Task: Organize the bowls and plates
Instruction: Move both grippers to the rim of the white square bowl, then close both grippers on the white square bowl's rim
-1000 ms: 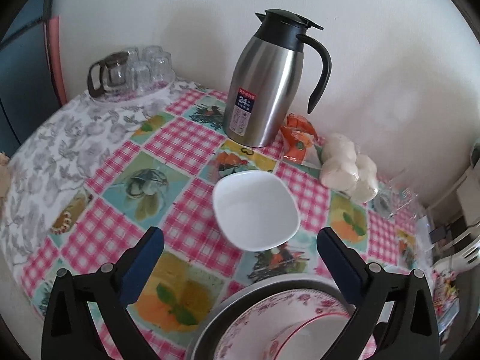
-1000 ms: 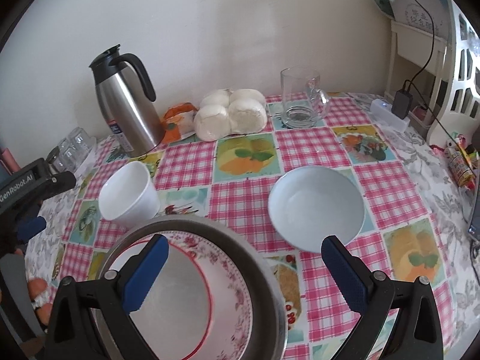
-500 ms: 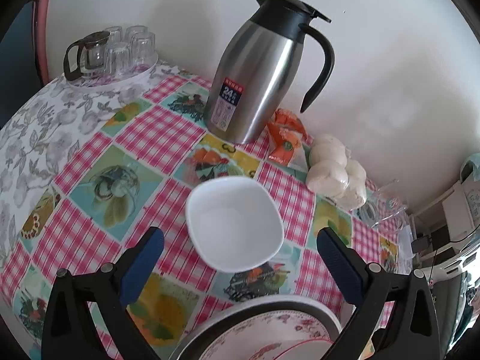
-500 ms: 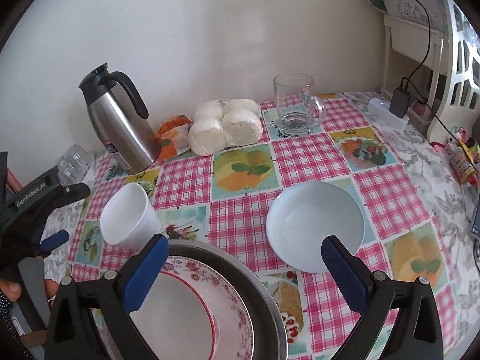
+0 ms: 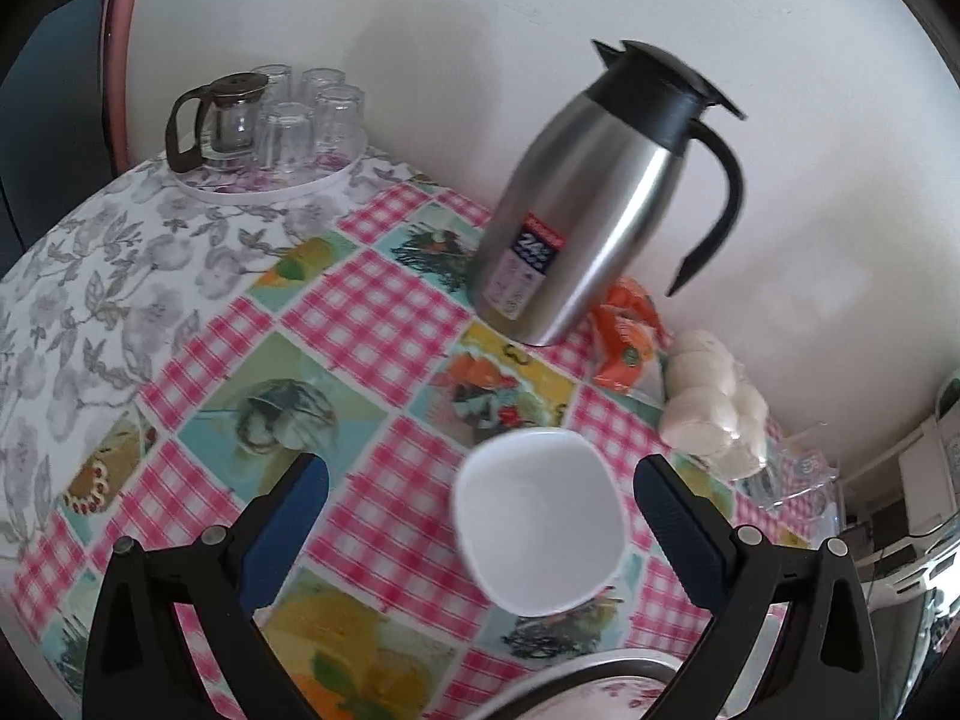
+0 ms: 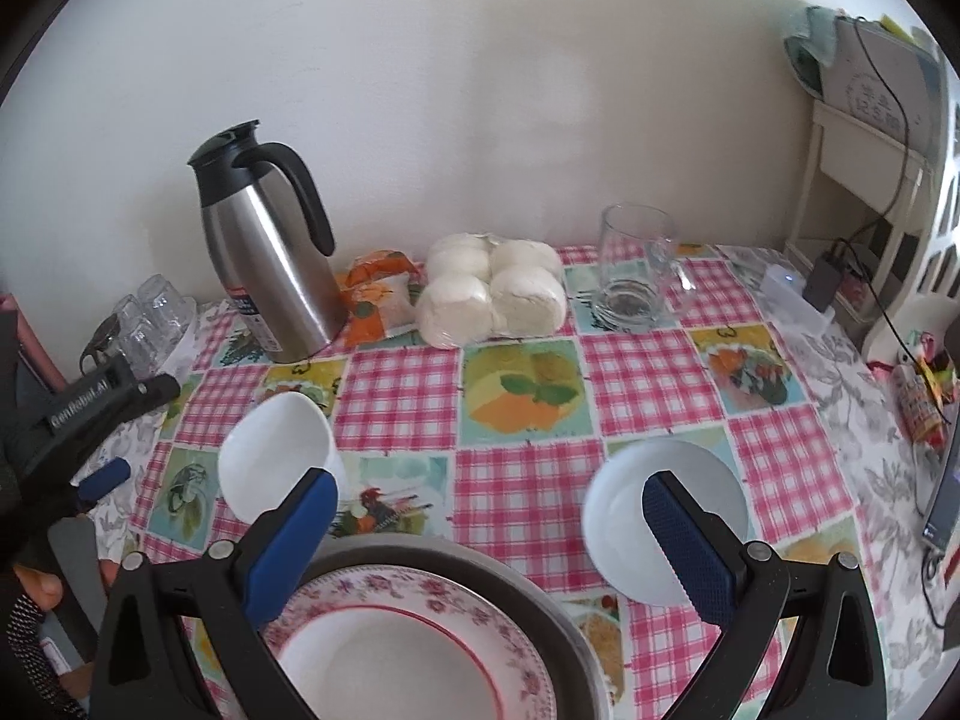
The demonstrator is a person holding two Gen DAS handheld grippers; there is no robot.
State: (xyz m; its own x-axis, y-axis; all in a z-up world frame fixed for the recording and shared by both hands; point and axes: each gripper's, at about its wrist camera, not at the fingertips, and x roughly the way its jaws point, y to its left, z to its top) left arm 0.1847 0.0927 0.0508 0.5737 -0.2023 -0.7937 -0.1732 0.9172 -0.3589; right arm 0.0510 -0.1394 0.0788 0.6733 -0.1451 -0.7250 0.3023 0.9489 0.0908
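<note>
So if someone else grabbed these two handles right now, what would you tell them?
Left gripper: open, empty, lined up on the small white bowl.
Right gripper: open, empty, above the floral plate, which sits in the grey metal dish.
Pale blue bowl sits alone on the tablecloth, to the right.
Done: plate stacked in the dish.
Left: both bowls loose; probably gather them onto that stack, white bowl first.
</note>
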